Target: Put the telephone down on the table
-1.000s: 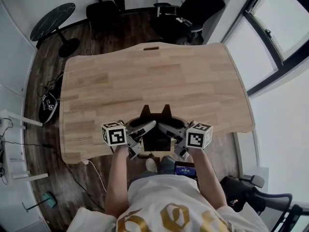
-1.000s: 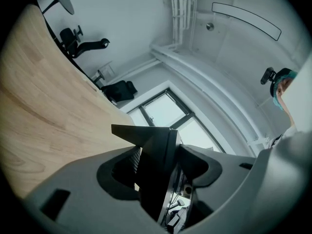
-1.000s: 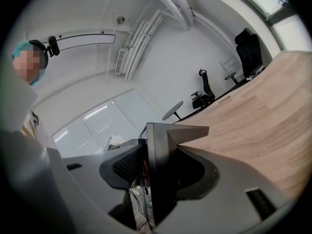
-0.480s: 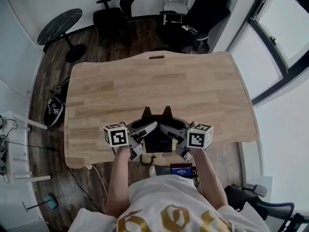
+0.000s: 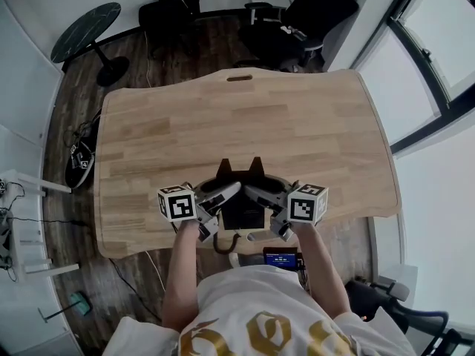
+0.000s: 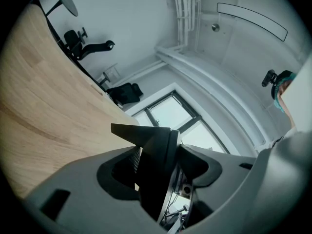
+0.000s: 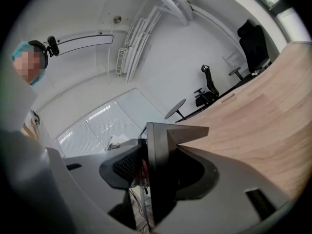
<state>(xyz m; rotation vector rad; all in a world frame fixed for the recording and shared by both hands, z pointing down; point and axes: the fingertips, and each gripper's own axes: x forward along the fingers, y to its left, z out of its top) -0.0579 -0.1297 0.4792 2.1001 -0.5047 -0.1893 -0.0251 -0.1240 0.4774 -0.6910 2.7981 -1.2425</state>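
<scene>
Pale wooden table (image 5: 223, 117) lies under the black, flat, two-horned telephone (image 5: 241, 210), clamped at its sides between left gripper (image 5: 225, 196) and right gripper (image 5: 260, 196), carried slightly inward over the near edge, not yet set down.

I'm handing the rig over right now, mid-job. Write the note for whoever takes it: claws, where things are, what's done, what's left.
Left claw: shut on the telephone, gripping its left side.
Right claw: shut on the telephone's right side.
Telephone: black, carried between both claws over the near edge of the table; no view shows it resting on the wood.
Done: telephone is in hand and brought to the table.
Left: lower it onto the tabletop, open both claws, back away.
</scene>
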